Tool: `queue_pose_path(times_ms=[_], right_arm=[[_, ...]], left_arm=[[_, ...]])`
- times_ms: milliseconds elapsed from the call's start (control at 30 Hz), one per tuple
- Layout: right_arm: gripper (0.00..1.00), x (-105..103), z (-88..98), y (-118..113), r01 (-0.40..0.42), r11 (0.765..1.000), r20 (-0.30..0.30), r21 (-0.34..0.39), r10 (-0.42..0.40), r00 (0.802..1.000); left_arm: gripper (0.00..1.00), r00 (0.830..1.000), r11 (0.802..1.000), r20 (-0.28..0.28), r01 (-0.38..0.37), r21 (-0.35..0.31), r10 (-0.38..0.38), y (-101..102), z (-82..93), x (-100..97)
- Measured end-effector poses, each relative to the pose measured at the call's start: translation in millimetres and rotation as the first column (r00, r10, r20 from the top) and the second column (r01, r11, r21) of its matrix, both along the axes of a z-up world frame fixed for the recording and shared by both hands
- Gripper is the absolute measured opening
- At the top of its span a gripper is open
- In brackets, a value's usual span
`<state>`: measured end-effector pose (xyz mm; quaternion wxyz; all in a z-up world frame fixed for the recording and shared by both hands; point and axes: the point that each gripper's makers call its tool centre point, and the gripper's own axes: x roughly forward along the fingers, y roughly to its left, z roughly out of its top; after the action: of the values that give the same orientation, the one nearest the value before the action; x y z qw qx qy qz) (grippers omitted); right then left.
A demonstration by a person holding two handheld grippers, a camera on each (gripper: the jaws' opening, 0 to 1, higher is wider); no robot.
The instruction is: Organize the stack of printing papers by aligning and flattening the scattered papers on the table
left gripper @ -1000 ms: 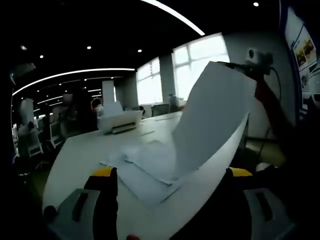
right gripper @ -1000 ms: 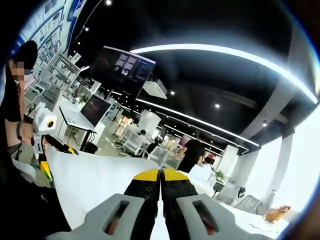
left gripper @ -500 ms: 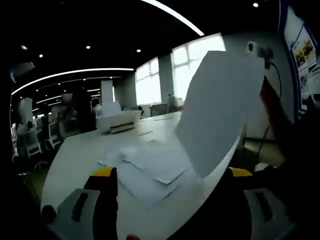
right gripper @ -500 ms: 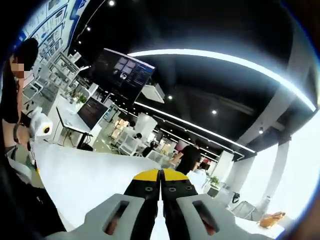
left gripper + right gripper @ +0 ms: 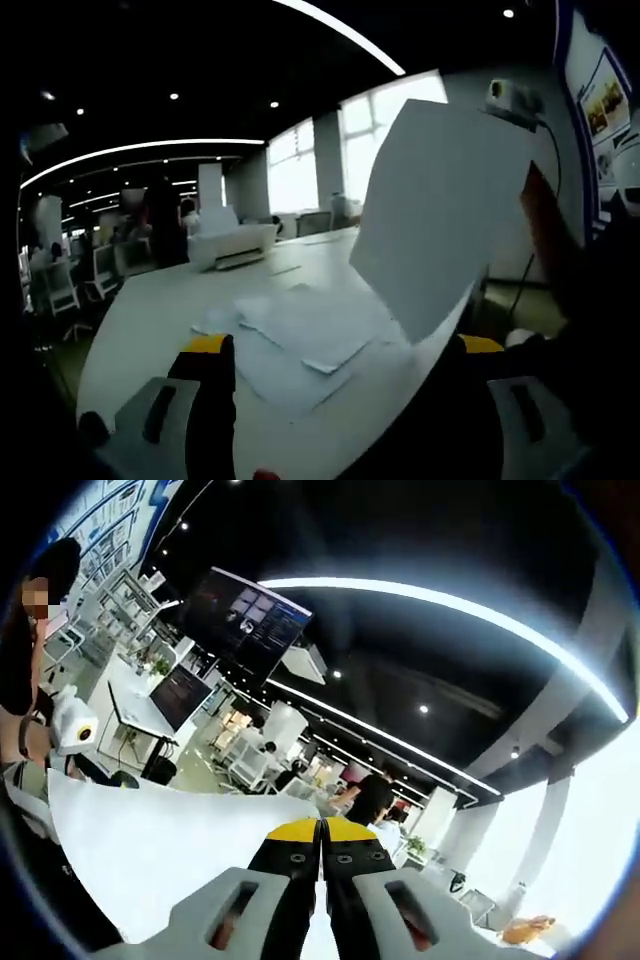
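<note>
Right gripper [image 5: 322,832] pinches 1 sheet [image 5: 430,210] up above the scattered papers [image 5: 290,340]; left gripper [image 5: 340,350] gapes open, probably nearer them.

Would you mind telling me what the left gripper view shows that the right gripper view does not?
Left gripper view: the white table with scattered papers lying flat and a printer behind, the left gripper with jaws apart. Right gripper view: the ceiling, a hanging screen, the right gripper with jaws closed on paper. Both share the lifted sheet.
</note>
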<state>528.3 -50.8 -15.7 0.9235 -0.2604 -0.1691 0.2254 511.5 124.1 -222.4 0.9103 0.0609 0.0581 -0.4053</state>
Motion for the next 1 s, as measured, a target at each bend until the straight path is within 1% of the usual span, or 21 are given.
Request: queue_pose_path(times_ms=[233,400,767,1000], right_arm=[[0.00,1,5.8,2,0.009,1.000,0.001,-0.008,-0.009,1.000],[0.00,6,7.9,2,0.036,0.999,-0.005,-0.021,-0.036,0.999],[0.00,15,4.3,6,0.059,0.997,-0.057,-0.043,-0.061,0.997],[0.00,22,3.6,10,0.062,0.997,-0.095,-0.053,-0.067,0.993]], left_arm=[[0.92,1.000,1.000,0.012,0.013,-0.005,-0.013,-4,2.2,-2.1],[0.92,0.999,1.000,0.025,0.021,-0.012,-0.021,-8,4.9,-3.0],[0.91,0.998,0.998,0.045,0.048,-0.028,-0.046,-18,8.6,-5.7],[0.91,0.997,0.997,0.054,0.066,-0.049,-0.064,-29,7.6,-3.6]])
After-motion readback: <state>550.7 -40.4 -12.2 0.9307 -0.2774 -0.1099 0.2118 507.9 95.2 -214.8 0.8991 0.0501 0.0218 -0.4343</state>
